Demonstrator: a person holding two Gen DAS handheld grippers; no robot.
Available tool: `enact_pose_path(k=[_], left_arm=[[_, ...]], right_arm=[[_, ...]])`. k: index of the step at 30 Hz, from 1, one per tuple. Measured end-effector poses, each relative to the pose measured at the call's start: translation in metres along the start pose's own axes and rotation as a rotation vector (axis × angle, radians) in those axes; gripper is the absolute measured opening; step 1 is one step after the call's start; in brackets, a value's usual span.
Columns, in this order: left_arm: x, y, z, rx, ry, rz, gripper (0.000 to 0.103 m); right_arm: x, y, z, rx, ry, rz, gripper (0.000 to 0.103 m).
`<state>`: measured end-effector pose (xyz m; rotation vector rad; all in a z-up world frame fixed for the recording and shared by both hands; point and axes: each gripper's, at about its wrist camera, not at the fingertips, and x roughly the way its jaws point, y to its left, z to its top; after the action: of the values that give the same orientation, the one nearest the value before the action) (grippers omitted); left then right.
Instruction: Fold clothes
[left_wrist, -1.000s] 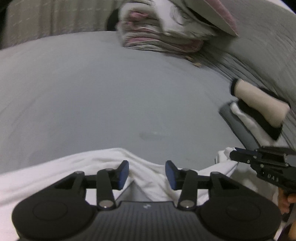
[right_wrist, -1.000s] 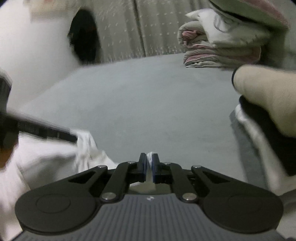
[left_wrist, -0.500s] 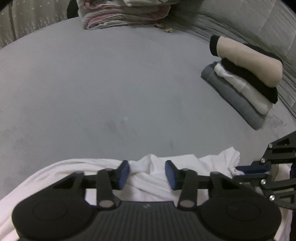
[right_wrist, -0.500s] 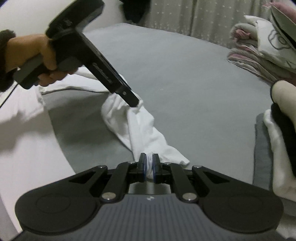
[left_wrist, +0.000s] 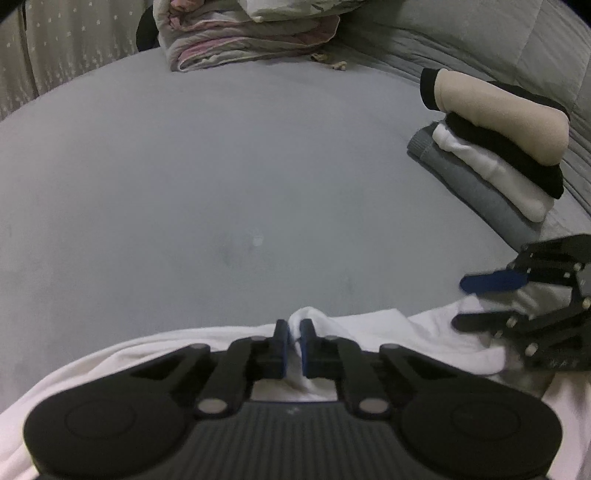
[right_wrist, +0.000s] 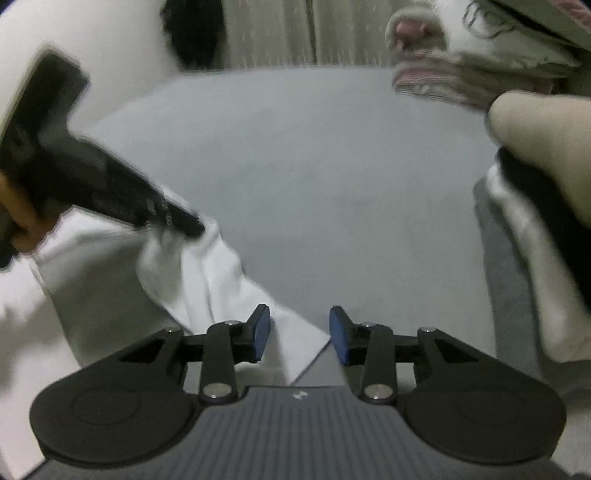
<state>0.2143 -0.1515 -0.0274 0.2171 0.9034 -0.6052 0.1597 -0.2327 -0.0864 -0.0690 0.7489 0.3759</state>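
Observation:
A white garment (left_wrist: 369, 328) lies bunched along the near edge of the grey bed (left_wrist: 221, 166). My left gripper (left_wrist: 293, 345) is shut on a fold of it. In the right wrist view the same white garment (right_wrist: 207, 280) stretches from the left gripper (right_wrist: 177, 221) down toward me. My right gripper (right_wrist: 300, 334) is open, with a corner of the garment lying under and between its jaws. The right gripper also shows in the left wrist view (left_wrist: 480, 301), open over the garment's right end.
A stack of folded clothes (left_wrist: 495, 155), grey, white, black and beige, sits at the right; it shows close on the right in the right wrist view (right_wrist: 535, 192). Folded bedding (left_wrist: 251, 33) is piled at the far side. A curtain (left_wrist: 66, 51) hangs behind.
My left gripper has closed on a fold of the white garment. My right gripper has let go of the garment and opened.

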Motion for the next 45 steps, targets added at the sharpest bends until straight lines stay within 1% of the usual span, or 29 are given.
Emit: enact_pose_path(k=[1, 2, 4, 6, 8, 12, 14, 18, 22, 27, 29, 32, 34, 35, 36, 37, 38, 39, 40, 42, 44, 45], left_arm=[[0.0, 0.001, 0.0, -0.008, -0.009, 0.0, 0.006], [0.001, 0.001, 0.001, -0.016, -0.018, -0.001, 0.006], [0.003, 0.002, 0.004, -0.031, -0.031, -0.004, 0.005], [0.003, 0.004, 0.009, -0.037, -0.053, -0.004, 0.005], [0.003, 0.005, 0.015, -0.042, -0.076, -0.003, 0.005], [0.005, 0.015, 0.029, -0.073, -0.121, 0.003, 0.005], [0.009, 0.019, 0.037, -0.085, -0.14, 0.012, 0.005], [0.025, 0.023, 0.054, -0.087, -0.153, 0.052, 0.005], [0.04, 0.028, 0.068, -0.089, -0.156, 0.095, 0.004], [0.059, 0.04, 0.077, -0.143, -0.149, 0.116, 0.005], [0.067, 0.041, 0.078, -0.149, -0.146, 0.127, 0.005], [0.071, 0.041, 0.076, -0.163, -0.167, 0.138, 0.005], [0.072, 0.042, 0.075, -0.18, -0.183, 0.141, 0.007], [0.071, 0.042, 0.074, -0.188, -0.19, 0.133, 0.012], [0.07, 0.042, 0.073, -0.195, -0.196, 0.123, 0.016], [0.068, 0.043, 0.072, -0.202, -0.203, 0.112, 0.024], [0.066, 0.042, 0.071, -0.206, -0.209, 0.104, 0.035], [0.062, 0.042, 0.069, -0.206, -0.216, 0.098, 0.039], [0.058, 0.042, 0.066, -0.207, -0.223, 0.093, 0.042], [0.049, 0.04, 0.06, -0.203, -0.238, 0.069, 0.043], [0.038, 0.037, 0.05, -0.196, -0.253, 0.054, 0.046], [0.032, 0.035, 0.045, -0.187, -0.261, 0.052, 0.047]], right_arm=[[0.001, 0.004, 0.001, -0.021, 0.0, -0.008, 0.011], [0.002, 0.008, 0.001, -0.042, 0.0, -0.016, 0.001], [0.003, 0.014, 0.003, -0.082, -0.004, -0.044, 0.002], [0.006, 0.018, 0.011, -0.108, -0.022, -0.142, 0.002], [0.011, 0.016, 0.022, -0.123, -0.033, -0.217, 0.002], [0.026, 0.004, 0.047, -0.151, -0.033, -0.338, 0.002], [0.035, -0.006, 0.059, -0.171, -0.027, -0.383, 0.002], [0.065, -0.014, 0.084, -0.234, 0.019, -0.431, 0.002], [0.092, -0.021, 0.101, -0.285, 0.053, -0.476, 0.002], [0.125, -0.03, 0.112, -0.271, 0.086, -0.49, 0.002], [0.14, -0.035, 0.113, -0.261, 0.099, -0.488, 0.002], [0.154, -0.038, 0.113, -0.256, 0.081, -0.51, 0.002], [0.157, -0.038, 0.114, -0.247, 0.05, -0.518, 0.002], [0.155, -0.04, 0.114, -0.229, 0.034, -0.516, 0.002], [0.153, -0.041, 0.113, -0.211, 0.019, -0.514, 0.003], [0.151, -0.043, 0.113, -0.19, 0.007, -0.509, 0.006], [0.147, -0.046, 0.113, -0.158, 0.0, -0.496, 0.008], [0.141, -0.048, 0.112, -0.121, -0.008, -0.481, 0.014], [0.134, -0.05, 0.111, -0.082, -0.017, -0.462, 0.015], [0.12, -0.053, 0.108, -0.011, -0.033, -0.414, 0.018], [0.104, -0.053, 0.102, 0.059, -0.05, -0.368, 0.033], [0.096, -0.052, 0.098, 0.09, -0.064, -0.352, 0.043]])
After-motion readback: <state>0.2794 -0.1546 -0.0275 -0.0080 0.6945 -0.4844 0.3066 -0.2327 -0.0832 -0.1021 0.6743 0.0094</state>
